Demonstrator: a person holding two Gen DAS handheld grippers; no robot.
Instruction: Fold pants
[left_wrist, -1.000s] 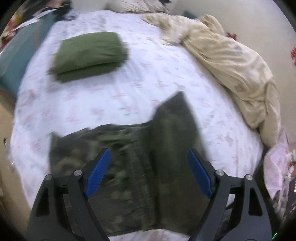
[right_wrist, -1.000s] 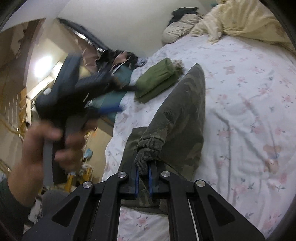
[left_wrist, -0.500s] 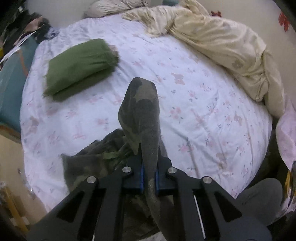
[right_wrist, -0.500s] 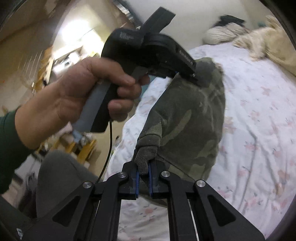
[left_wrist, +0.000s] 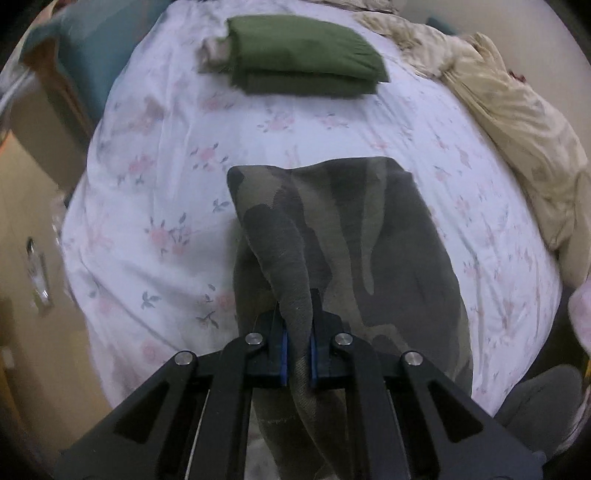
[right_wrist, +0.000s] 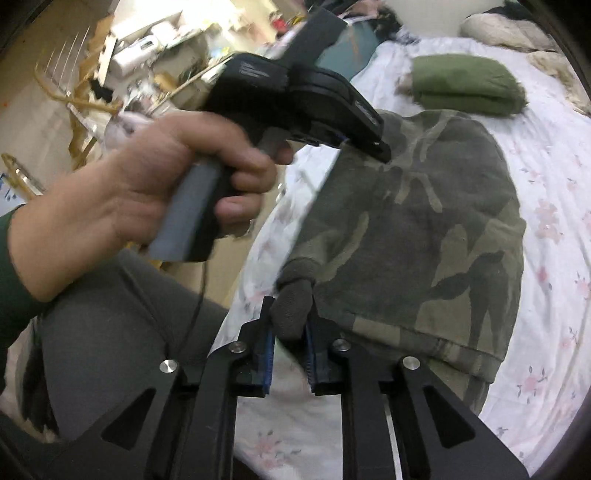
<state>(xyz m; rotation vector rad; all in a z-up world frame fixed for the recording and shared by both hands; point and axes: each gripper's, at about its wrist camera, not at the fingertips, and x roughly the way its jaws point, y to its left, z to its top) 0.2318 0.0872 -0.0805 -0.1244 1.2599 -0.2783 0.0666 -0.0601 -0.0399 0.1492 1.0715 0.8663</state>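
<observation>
In the left wrist view the left hand-held gripper (left_wrist: 296, 354) sits nearest, its blue pads pressed together on a ridge of the pants (left_wrist: 354, 251). The camouflage cloth runs up from the pinch and spreads over the near part of the bed (left_wrist: 166, 184), whose sheet is white with pink flowers. Past it, well apart, a folded green garment (left_wrist: 306, 59) lies near the far edge. A cream blanket (left_wrist: 517, 122) is bunched along the right side, and a grey-clad knee (left_wrist: 543, 398) shows at the lower right.

The right wrist view shows what the left one cannot: the right hand-held gripper (right_wrist: 290, 354), its jaws opening, with a dark cuff of the pants (right_wrist: 406, 221) between the pads; the left pad stands clear of the cloth, while contact at the right pad is hard to judge. The person's hand (right_wrist: 147, 195) grips the left tool's handle above a grey trouser leg (right_wrist: 110, 332), with the tool's tip on the pants' far corner. A green sleeve edge shows at the left border. Beyond lie the green garment (right_wrist: 465, 83), pillows (right_wrist: 495, 29) at the head of the bed, and a cluttered shelf area (right_wrist: 140, 62).

A small white mark on the left tool's body is too blurred to read.
</observation>
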